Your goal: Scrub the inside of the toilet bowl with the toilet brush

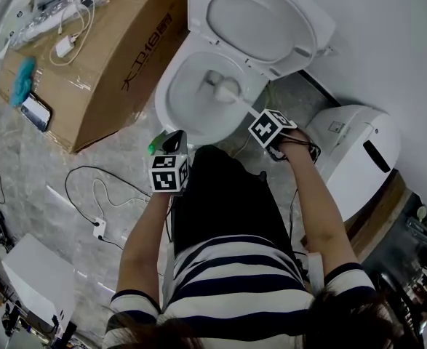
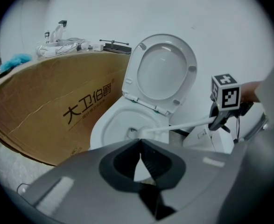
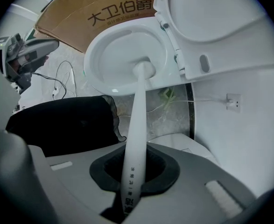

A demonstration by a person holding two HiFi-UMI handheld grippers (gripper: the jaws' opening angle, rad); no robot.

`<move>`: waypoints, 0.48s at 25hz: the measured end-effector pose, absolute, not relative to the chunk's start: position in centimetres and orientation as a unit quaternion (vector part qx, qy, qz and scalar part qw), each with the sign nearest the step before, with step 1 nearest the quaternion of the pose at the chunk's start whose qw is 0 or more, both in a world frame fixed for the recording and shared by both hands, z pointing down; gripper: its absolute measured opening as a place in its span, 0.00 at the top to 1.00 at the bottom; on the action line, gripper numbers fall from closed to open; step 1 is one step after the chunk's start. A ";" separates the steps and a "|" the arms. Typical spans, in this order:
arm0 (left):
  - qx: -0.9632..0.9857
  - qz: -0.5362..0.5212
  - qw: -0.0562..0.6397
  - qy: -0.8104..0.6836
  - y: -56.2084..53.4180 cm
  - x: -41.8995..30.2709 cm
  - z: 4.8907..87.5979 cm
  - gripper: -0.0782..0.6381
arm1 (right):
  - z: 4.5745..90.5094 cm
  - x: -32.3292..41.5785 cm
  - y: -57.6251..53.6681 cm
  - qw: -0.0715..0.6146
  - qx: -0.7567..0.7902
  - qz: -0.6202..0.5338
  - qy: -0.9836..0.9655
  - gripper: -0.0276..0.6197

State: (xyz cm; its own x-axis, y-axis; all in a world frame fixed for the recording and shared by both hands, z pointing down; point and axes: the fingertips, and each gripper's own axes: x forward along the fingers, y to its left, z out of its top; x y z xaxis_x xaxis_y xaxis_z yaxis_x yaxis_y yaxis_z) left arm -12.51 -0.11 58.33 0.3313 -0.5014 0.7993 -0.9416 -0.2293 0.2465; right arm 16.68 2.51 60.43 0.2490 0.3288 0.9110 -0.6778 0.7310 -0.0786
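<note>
Toilet brush [image 3: 136, 120] handle clamped between jaws of right gripper [image 3: 133, 178]. Brush head set low inside toilet bowl [image 1: 171, 100], near drain opening. Left gripper [image 2: 140, 157] jaws pressed together with nothing between them, held above floor just outside bowl's front rim. Seat and lid [image 1: 253, 20] raised. Cardboard box [image 1: 104, 57] laid on floor just beside bowl.

Makeshift workroom rather than a fitted bathroom: a toilet [image 1: 162, 100] stands on a marbled floor [image 1: 46, 173] beside a large cardboard box [image 1: 118, 57], loose cables [image 1: 99, 227] and a second toilet [image 1: 358, 147], lid closed.
</note>
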 end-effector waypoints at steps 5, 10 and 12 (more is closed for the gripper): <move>0.722 0.295 0.376 -0.501 0.4 -12.9 58.3 0.89 | 60.4 16.0 3.6 0.775 0.140 0.331 -0.520 0.91; 0.716 0.295 0.379 -0.507 0.8 -13.5 58.1 0.89 | 59.9 15.1 4.8 0.771 0.116 0.341 -0.526 0.91; 0.714 0.293 0.381 -0.510 0.9 -13.7 58.0 0.89 | 59.8 14.8 5.4 0.768 0.109 0.345 -0.528 0.91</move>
State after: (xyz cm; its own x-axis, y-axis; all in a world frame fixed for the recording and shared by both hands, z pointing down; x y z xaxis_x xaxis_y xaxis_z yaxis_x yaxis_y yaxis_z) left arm -13.73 0.94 57.97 0.3090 -0.5036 0.8068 -0.9506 -0.1901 0.2454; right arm 14.75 5.36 59.78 0.2040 0.4145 0.8869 -0.6445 0.7388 -0.1970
